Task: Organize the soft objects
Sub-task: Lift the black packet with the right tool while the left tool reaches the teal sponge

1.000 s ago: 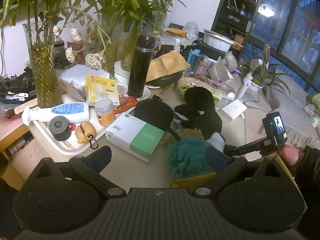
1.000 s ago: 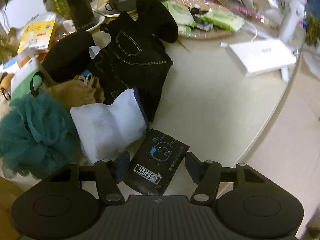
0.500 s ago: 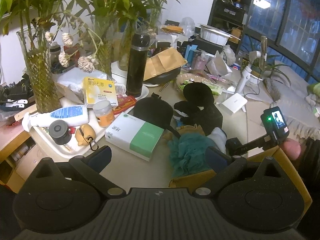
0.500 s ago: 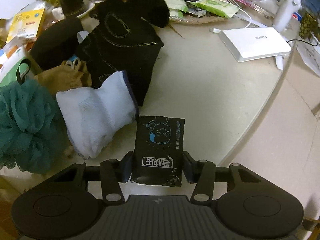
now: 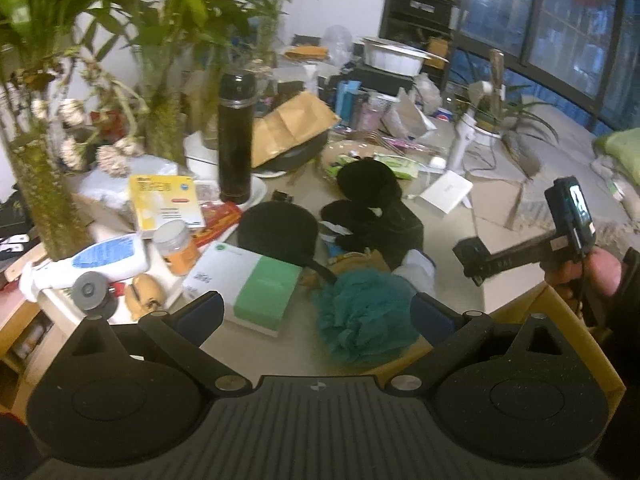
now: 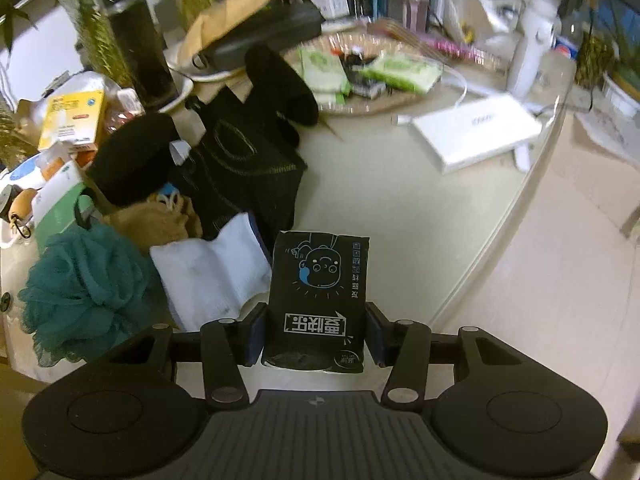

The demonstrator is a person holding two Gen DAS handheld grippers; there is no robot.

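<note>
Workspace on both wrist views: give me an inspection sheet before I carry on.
Surface: pale table, crowded on its left side.
Job's things: black tissue pack in grip; white sock, teal bath pouf, tan pouch, black garment piled together.
Clutter: black flask, green-white box, yellow box.
Grippers: right gripper fingers clamp the pack; left gripper open, empty.
Cables: white lead near white device.
Surroundings: plants, dark windows.
</note>
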